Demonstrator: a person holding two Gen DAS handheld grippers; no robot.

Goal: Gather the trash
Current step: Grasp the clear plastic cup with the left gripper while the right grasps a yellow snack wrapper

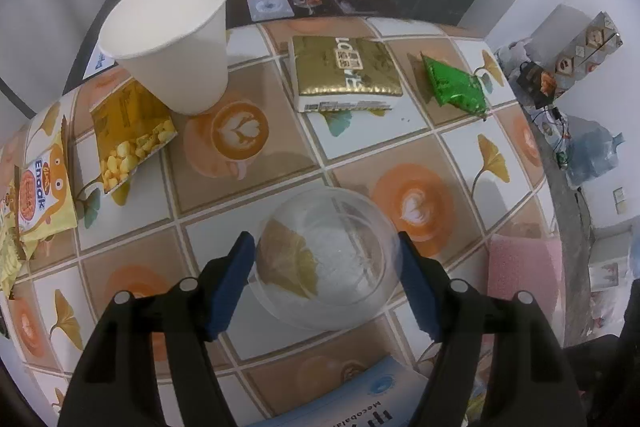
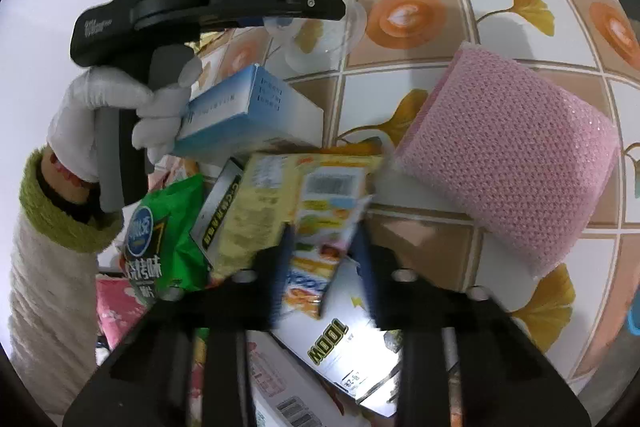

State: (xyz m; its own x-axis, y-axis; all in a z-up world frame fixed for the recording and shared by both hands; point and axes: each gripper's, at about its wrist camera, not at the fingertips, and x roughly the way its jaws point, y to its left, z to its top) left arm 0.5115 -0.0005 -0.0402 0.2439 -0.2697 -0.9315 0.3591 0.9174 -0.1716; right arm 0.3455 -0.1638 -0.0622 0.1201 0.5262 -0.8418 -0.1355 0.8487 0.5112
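Left gripper (image 1: pixel 326 281) jaws apart, astride clear plastic cup (image 1: pixel 328 263) lying just before paper cup (image 1: pixel 172 39); light, thin-walled, crushable, probably slippery; grip gently across its sides.

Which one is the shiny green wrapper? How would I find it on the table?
Look at the tiled tablecloth, far side. Right of the gold tissue pack lies the green wrapper. It is the only crinkly foil-green thing there.

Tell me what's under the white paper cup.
The white paper cup stands partly on a yellow corn snack packet, pinning its upper corner; whatever else lies beneath its base is hidden.
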